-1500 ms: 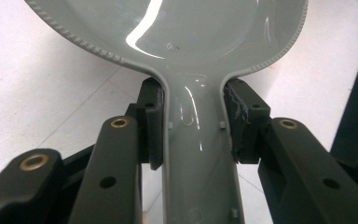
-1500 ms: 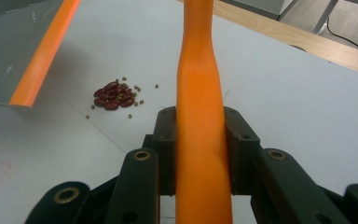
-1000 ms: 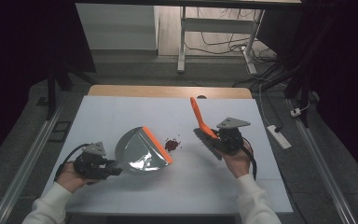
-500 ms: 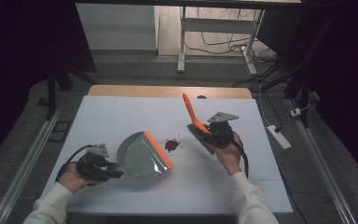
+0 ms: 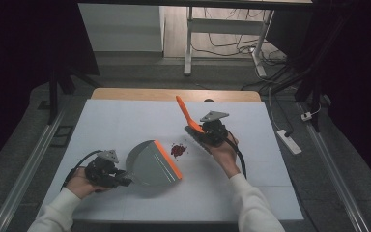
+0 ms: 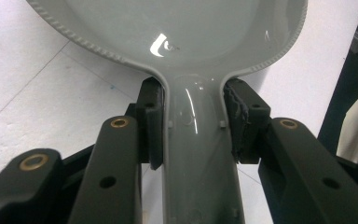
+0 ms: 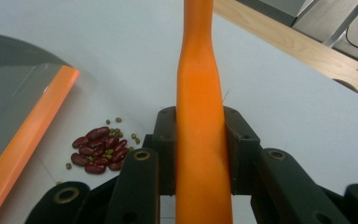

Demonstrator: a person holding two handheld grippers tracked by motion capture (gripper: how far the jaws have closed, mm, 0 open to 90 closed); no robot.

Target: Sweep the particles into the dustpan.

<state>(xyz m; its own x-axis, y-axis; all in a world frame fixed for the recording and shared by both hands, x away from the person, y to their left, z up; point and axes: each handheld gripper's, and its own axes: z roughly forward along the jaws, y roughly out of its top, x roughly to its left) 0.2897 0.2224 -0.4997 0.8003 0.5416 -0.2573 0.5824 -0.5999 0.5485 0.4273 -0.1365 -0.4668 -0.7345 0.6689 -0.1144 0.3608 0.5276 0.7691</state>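
1. Clearly, our left gripper point(image 5: 118, 176) was clamped on the grey handle of the dustpan point(image 5: 150, 162), its jaws pressed against both sides of the neck in the left gripper view; the pan lay on the white table point(image 5: 125, 121) with its orange lip point(image 5: 168, 159) facing the spill.
2. Our right gripper point(image 5: 204, 131) was closed tight on the orange brush handle point(image 5: 186, 113), which stood up and away from us; we could not see the bristles.
3. We saw the pile of red beans point(image 5: 177, 150), with a few small green ones, lying just beside the orange lip, between pan and brush.
4. We judged that a hard sweep could scatter the beans past the lip's ends, since they roll freely.
5. We feared the lip might ride above the table if the left wrist tilted, letting beans slip underneath.
6. We also thought the smooth handles could twist in the jaws under sideways load.
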